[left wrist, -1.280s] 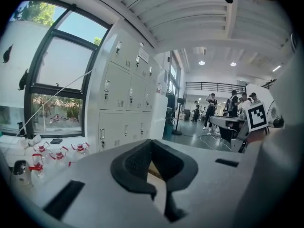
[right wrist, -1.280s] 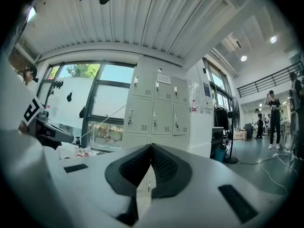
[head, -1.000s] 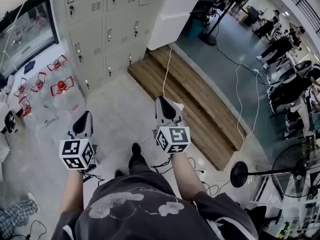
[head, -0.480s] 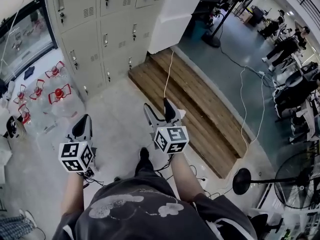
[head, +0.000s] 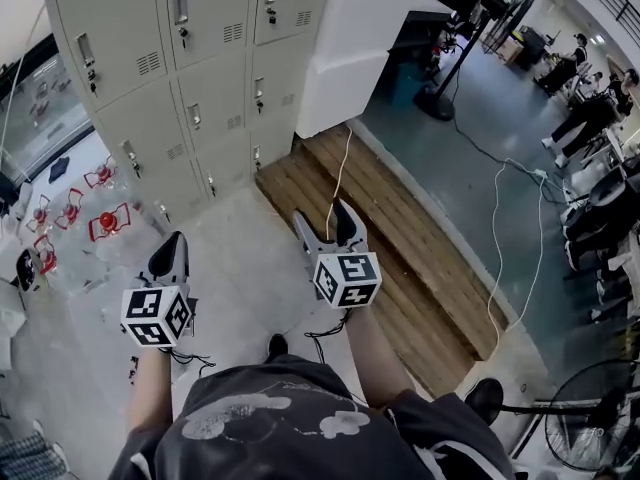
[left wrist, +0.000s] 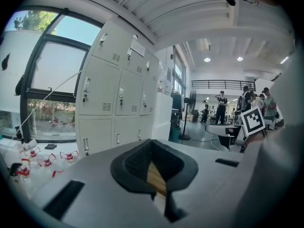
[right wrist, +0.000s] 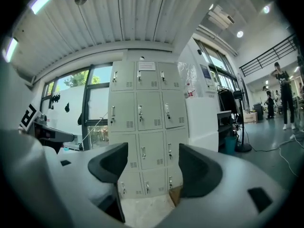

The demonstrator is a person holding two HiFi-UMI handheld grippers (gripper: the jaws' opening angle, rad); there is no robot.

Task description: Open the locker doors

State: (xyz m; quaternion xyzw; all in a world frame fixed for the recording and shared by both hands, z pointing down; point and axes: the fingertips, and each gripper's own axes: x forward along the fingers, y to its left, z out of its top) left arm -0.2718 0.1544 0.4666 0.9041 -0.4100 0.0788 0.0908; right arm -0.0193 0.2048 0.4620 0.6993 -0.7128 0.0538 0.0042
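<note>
We wear a dark grey short-sleeved shirt (head: 300, 448) with a pale, cloud-like print across it, and one black shoe (head: 276, 346) shows beyond its hem. Our left claw (head: 173, 243) and right claw (head: 326, 224) have pale grey shells with black pads lining the jaws. Behind them sit the left cube (head: 157, 316) and right cube (head: 346, 279), white with black square markers on each face, and thin black cables (head: 325, 334) trail from beneath.

Head view: overhead, steeply down, lockers (head: 150, 118) ahead. Right gripper view: low, level, squarely faces same lockers, well apart. Left gripper view: obliquely.
</note>
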